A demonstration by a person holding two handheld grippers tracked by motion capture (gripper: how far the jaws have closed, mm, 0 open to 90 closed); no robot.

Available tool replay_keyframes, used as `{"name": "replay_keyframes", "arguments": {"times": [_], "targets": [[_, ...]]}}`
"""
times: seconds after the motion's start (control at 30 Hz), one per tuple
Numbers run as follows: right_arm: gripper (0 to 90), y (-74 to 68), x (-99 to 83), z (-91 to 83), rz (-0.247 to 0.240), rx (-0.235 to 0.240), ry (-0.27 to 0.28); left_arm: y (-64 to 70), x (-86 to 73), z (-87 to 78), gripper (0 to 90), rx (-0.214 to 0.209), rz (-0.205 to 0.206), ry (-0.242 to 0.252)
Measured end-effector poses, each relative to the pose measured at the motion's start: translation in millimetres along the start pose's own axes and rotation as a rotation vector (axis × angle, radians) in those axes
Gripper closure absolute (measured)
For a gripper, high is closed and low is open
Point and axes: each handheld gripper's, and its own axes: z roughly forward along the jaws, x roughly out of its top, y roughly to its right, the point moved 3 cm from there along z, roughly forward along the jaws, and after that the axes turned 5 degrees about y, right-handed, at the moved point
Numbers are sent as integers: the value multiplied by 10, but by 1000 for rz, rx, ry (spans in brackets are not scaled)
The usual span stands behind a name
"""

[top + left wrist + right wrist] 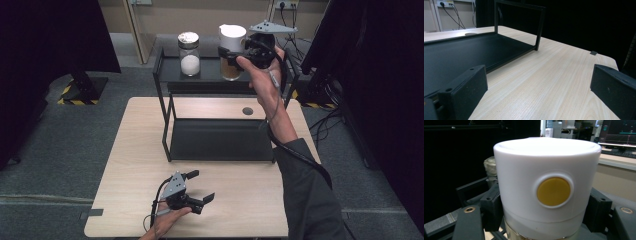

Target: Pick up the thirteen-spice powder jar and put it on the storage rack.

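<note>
A jar with a white lid [233, 36] and brown contents is at the right of the top shelf of a black two-tier rack [165, 120]. My right gripper [231, 53] is shut on it just under the lid. In the right gripper view the white lid [544, 170] with a round yellow button [553, 191] sits between the two black pads [491, 206]. I cannot tell whether the jar rests on the shelf. My left gripper [200, 186] lies open on the table [135, 165] near its front edge, and in its own view the left gripper [537, 95] holds nothing.
A glass jar of white powder [189, 54] with a silvery lid stands left of the held jar on the top shelf. The rack's bottom shelf [461, 55] is bare. Dark curtains flank the table, and cables run at the right.
</note>
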Motion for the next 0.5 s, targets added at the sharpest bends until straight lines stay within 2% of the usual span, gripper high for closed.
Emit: {"name": "replay_keyframes", "arguments": {"times": [0.27,0.5], "targets": [[308,24,-16,123,15,-40,9,4,-3,2,5,-1,1,1],[308,25,-36,184,4,-68,6,7,-2,4,6,-3,1,0]]}}
